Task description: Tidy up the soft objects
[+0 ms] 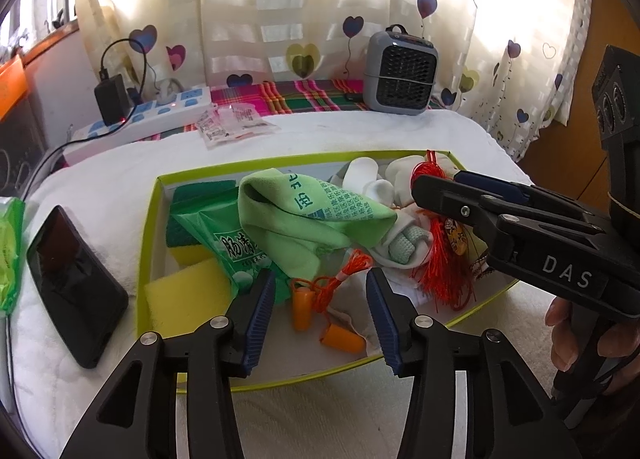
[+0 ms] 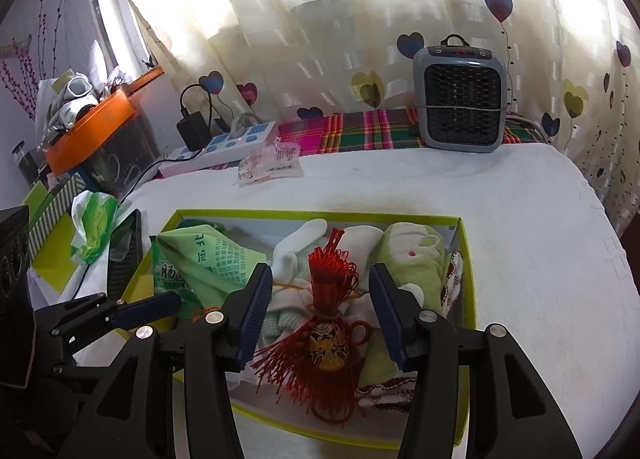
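Soft objects lying in green-rimmed box (image 1: pixel 160 195) on white-towelled worktop (image 2: pixel 500 219).
L to R: left hand-held gripper (image 1: pixel 320 299) hovering w/ jaws apart over orange earplugs (image 1: pixel 304 309), gripping nothing; green cloth (image 1: pixel 304 215) sitting mid-box; right hand-held gripper (image 2: pixel 318 307) spread either side of red tassel (image 2: pixel 320 355), not clamping.

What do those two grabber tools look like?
Each is a black plastic tool. The left gripper and right gripper have two fingers with ribbed dark-blue pads, silver pivot bolts, and "DAS" in white letters on the right one's side.

White towel-covered table (image 2: pixel 500 219) bears box (image 2: pixel 464 259), phone (image 1: pixel 74 283).
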A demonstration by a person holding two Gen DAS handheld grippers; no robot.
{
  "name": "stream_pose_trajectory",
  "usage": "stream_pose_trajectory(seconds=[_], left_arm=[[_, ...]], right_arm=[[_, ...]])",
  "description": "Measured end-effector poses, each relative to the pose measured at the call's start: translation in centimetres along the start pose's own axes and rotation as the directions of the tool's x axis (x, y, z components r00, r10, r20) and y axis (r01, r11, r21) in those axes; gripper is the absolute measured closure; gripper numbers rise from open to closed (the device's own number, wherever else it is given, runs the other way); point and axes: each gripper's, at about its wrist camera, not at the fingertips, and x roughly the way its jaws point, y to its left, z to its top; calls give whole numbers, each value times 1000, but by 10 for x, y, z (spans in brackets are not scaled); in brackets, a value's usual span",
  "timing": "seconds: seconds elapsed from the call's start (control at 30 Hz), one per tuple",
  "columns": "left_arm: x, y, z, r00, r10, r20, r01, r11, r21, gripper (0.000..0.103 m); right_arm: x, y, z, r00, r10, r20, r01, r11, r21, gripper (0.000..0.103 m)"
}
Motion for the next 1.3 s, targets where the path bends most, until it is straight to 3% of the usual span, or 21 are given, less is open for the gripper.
stream_pose_trajectory(seconds=[0.33, 0.67, 1.17, 1.3], left_arm=[[-10, 0, -4, 1000, 11, 15, -11, 1000, -11, 56], [-30, -6, -13, 996, 69, 62, -68, 998, -9, 51], [-50, -16, -50, 992, 116, 50, -114, 993, -43, 50], [-50, -18, -64, 992, 122, 29, -120, 991, -51, 50]], right_arm=[[-10, 2, -5, 1000, 5, 23, -5, 1000, 8, 48], [-28, 7, -15, 998, -19, 63, 19, 1000, -11, 48], [-56, 14, -48, 995, -69, 70, 72, 997, -38, 47], [-58, 15, -59, 995, -85, 45, 87, 995, -43, 43]])
